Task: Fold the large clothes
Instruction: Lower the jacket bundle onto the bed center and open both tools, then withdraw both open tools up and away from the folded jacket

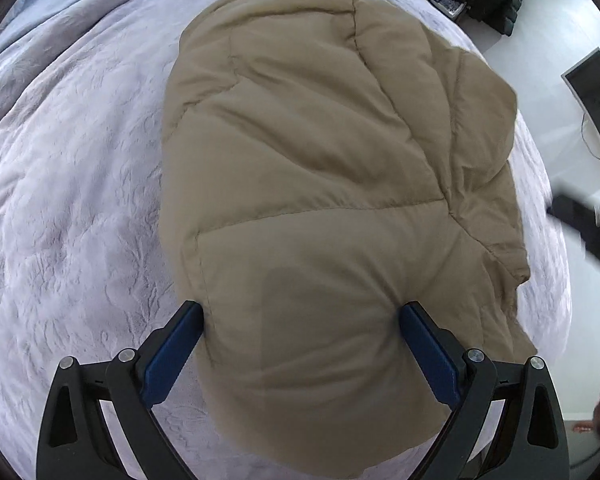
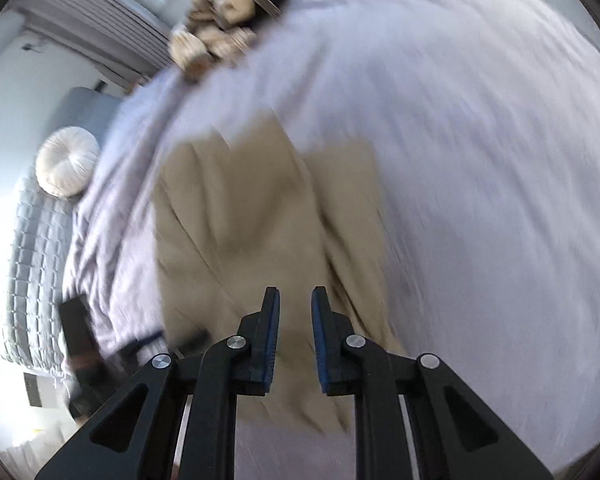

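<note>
there was no writing, label, brand or number to be read anywhere in either view. the small dark flat object with pale markings (image 1: 446,2) on the floor beyond the bed was too small to make out, and the right wrist view was blurred.

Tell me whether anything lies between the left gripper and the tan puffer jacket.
Nothing visible does. The left gripper hangs directly over the tan puffer jacket, jaws wide on either side of its near end, on the pale bedspread.
</note>
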### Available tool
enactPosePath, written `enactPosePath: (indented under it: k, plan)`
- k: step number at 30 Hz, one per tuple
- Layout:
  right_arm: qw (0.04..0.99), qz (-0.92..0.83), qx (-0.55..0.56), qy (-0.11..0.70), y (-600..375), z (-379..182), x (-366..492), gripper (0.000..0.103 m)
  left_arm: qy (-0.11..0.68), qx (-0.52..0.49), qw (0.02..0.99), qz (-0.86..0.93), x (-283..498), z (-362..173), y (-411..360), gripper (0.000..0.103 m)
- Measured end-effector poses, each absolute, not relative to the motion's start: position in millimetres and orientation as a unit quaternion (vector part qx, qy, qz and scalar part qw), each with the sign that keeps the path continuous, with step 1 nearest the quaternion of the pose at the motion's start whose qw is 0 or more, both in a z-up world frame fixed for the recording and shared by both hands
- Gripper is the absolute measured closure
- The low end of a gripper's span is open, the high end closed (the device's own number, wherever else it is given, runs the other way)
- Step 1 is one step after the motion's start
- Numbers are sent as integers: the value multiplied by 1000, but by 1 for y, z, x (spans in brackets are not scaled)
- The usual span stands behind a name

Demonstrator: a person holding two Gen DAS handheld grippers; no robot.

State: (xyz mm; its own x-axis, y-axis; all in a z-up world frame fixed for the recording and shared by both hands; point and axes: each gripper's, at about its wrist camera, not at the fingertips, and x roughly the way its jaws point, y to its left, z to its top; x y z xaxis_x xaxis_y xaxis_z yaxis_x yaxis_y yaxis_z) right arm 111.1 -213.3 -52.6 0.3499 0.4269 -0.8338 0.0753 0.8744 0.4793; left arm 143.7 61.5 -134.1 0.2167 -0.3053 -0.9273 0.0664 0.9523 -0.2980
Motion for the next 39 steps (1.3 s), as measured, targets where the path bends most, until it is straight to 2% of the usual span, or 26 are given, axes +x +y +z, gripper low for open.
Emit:
enactPosePath:
  k: [5,6,8,12,19,21,30,39]
  plan:
    - [790,68,168,586,-181,-98,169,85,621,-96,770,-111,144,-147,64,2]
    - [772,55,176,609,-183,-123,180,89,622,-97,769,-110,144,-150,64,2]
    - [752,51,197,627,-190,-152,190,89,623,-94,769,-112,149,-153,60,1]
    - [750,53,194,630,-193,-174,199,90,627,-83,767,-109,153,-157,53,1]
    - [745,45,191,638,-194,-162,186,89,638,-80,759,-103,152,-157,57,1]
    - [747,48,181,638,-193,-147,175,85,638,-81,758,-102,153,-160,60,1]
    - [760,57,163,626,-201,-90,105,85,638,-87,759,-92,150,-150,63,1]
    - [726,54,171,664,-205,-100,57,84,635,-71,764,-85,134,-123,64,1]
